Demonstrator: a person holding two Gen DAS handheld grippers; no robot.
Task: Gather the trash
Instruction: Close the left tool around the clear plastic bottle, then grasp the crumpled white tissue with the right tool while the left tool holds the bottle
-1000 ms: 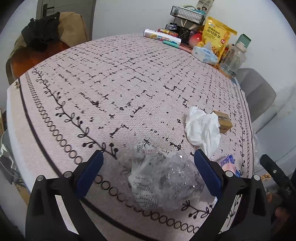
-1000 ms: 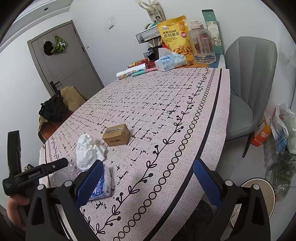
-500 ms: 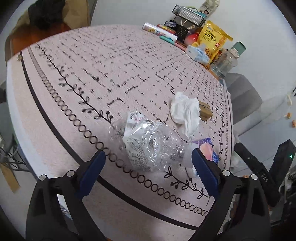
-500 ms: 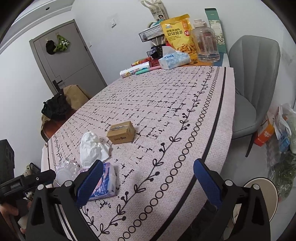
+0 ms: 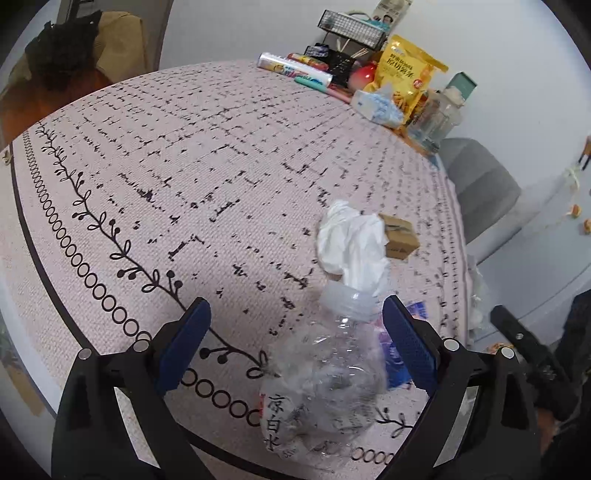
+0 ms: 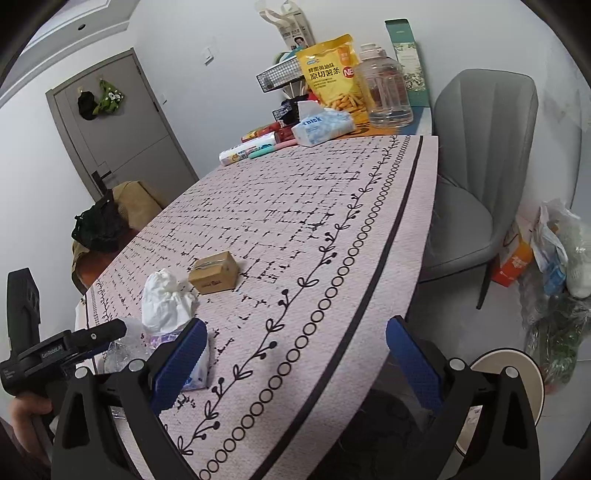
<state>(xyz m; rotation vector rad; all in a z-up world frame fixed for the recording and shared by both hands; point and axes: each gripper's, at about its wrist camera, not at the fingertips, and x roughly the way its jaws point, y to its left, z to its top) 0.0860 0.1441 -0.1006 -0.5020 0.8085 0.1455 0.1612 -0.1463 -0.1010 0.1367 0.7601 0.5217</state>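
Observation:
A crushed clear plastic bottle (image 5: 325, 387) lies near the table's front edge, between the fingers of my left gripper (image 5: 295, 301). The jaws are closing, and the pads are not touching the bottle. Behind it lie a crumpled white tissue (image 5: 351, 243), a small cardboard box (image 5: 400, 238) and a blue-purple tissue pack (image 5: 395, 362). My right gripper (image 6: 297, 325) hangs open over the tablecloth's border with nothing between its fingers. Its view shows the tissue (image 6: 166, 302), box (image 6: 214, 273), pack (image 6: 195, 373) and the left gripper (image 6: 92, 338) at the left.
At the table's far end stand a yellow snack bag (image 6: 332, 77), a tissue box (image 6: 321, 123), a clear jug (image 6: 386, 92) and a wire rack (image 5: 351, 27). A grey chair (image 6: 480, 166) stands to the right, with bags (image 6: 554, 258) on the floor. Another chair (image 5: 74, 48) holds a black bag.
My left gripper swung off over the table edge and back. The bottle now sits nearer, between the fingers toward the right pad. The right gripper has barely shifted.

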